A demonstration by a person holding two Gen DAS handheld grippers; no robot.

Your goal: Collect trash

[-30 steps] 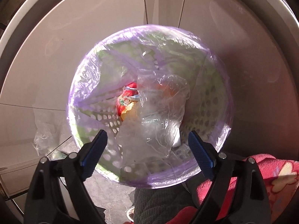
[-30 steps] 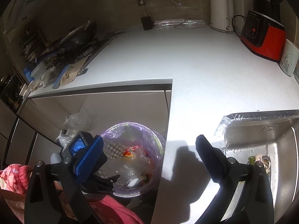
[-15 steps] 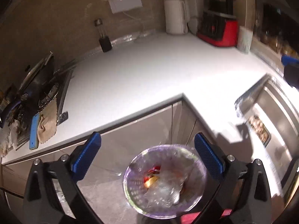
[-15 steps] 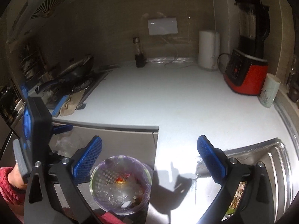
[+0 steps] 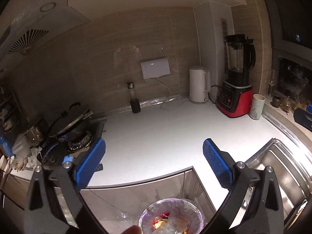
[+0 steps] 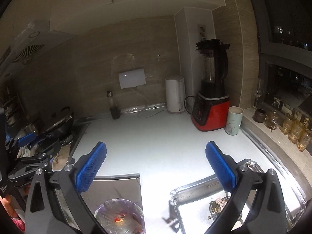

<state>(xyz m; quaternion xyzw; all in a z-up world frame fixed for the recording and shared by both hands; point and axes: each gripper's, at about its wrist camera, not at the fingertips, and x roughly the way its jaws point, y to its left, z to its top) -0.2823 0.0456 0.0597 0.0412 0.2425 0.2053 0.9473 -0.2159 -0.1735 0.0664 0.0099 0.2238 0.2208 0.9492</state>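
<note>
You're facing an L-shaped white countertop (image 5: 156, 136) against a beige wood-grain tiled wall (image 5: 97, 58), white wall box (image 5: 155, 68) mid-wall. Stove with a lidded wok (image 5: 72, 119) to your left under a range hood (image 5: 29, 39). White kettle (image 5: 198, 87) and red-based blender (image 5: 237, 85) sit in the far corner, a cup (image 5: 257, 106) beside them. Steel sink (image 6: 224, 200) lower right, dark window (image 6: 288, 39) above a sill of glass jars (image 6: 292, 126). Harsh light on the counter near you, dim elsewhere

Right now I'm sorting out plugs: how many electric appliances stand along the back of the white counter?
2: the white kettle against the back wall, and the red-based blender just right of it. Clutter by the stove at left may hide more.
</note>
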